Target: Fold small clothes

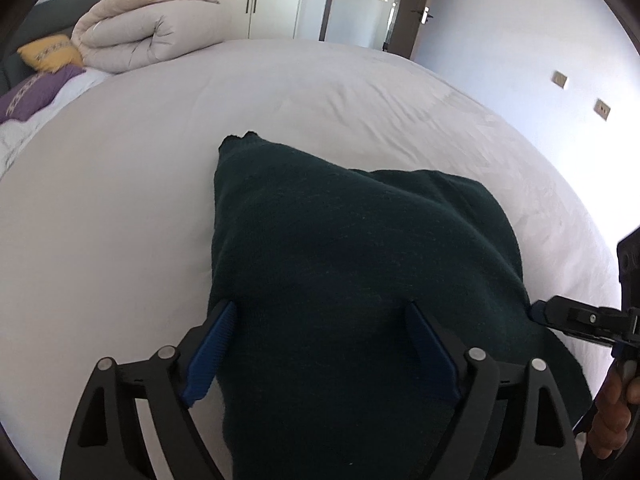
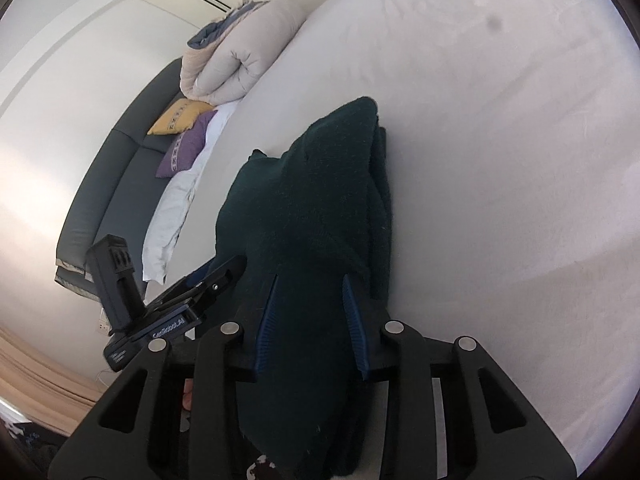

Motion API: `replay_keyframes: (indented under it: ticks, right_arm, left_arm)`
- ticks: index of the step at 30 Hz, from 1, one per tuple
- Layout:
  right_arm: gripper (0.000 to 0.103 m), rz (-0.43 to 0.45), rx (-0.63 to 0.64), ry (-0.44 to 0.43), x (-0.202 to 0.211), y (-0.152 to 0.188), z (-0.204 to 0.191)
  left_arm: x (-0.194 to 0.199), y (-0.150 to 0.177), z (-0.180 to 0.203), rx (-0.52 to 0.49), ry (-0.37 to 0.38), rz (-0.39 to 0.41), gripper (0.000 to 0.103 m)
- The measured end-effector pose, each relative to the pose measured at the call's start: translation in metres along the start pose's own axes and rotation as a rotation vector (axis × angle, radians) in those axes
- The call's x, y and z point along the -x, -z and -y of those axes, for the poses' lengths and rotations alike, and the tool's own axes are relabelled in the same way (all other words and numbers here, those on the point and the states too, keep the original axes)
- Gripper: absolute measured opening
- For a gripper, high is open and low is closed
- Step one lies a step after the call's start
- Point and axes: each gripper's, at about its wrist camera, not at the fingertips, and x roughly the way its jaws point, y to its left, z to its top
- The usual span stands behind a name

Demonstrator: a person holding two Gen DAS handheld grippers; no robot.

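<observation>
Left wrist view — both claws [image 1: 320, 344] [image 2: 310, 320] straddle the dark green garment [image 1: 360, 260] on the bed [image 1: 120, 200].

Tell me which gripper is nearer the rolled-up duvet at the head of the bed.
Left, though neither is close. Both the left gripper and the right gripper are at the dark green garment; the duvet lies far across the bed, on the left gripper's side.

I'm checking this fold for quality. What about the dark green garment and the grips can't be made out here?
- Left wrist view: the dark green garment covers the gap between the left hand-held gripper's fingers, hiding any pinch; its near end is cut off by the bottom edge.
- Right wrist view: fabric likewise fills the right hand-held gripper, so contact is hidden.
- Both views: what type of garment it is and how many layers are folded is unreadable in the dark bunched cloth.
</observation>
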Motion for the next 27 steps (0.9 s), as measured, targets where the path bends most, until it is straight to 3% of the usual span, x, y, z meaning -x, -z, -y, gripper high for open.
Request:
replay_keyframes:
  ticks: [1,3,5,6,8,11,16,18,20,23,27]
  right_arm:
    - [0.039,0.017,0.007,0.046,0.011,0.003,0.000]
    - [0.041,0.040,0.048,0.143,0.025,0.007,-0.003]
    - [0.044,0.074,0.086,0.168,0.048,0.011,-0.008]
    - [0.050,0.096,0.107,0.189,0.058,0.013,-0.013]
    - [0.058,0.175,0.176,0.273,0.077,0.016,-0.031]
    - [0.071,0.301,0.301,0.377,0.104,0.021,-0.066]
    - [0.103,0.550,0.511,0.480,0.137,0.037,-0.141]
    - [0.103,0.677,0.604,0.474,0.151,0.047,-0.172]
    - [0.103,0.750,0.653,0.459,0.163,0.056,-0.192]
    - [0.103,0.794,0.672,0.419,0.180,0.057,-0.215]
    - [0.103,0.790,0.624,0.346,0.185,0.061,-0.220]
  left_arm:
    - [0.004,-0.001,0.000,-0.001,-0.002,0.004,0.087]
    - [0.016,0.000,0.002,-0.004,-0.005,0.022,0.087]
    - [0.036,0.004,0.006,-0.004,-0.020,0.068,0.088]
    - [0.045,0.005,0.009,-0.011,-0.043,0.096,0.093]
    - [0.072,0.009,0.016,-0.033,-0.126,0.182,0.103]
    - [0.119,0.012,0.028,-0.044,-0.240,0.326,0.103]
    - [0.198,0.008,0.044,-0.039,-0.403,0.523,0.103]
    - [0.225,0.007,0.050,-0.028,-0.415,0.593,0.103]
    - [0.249,0.011,0.054,-0.031,-0.373,0.643,0.103]
    - [0.274,0.019,0.055,-0.001,-0.317,0.688,0.103]
    - [0.279,0.017,0.046,0.058,-0.297,0.640,0.103]
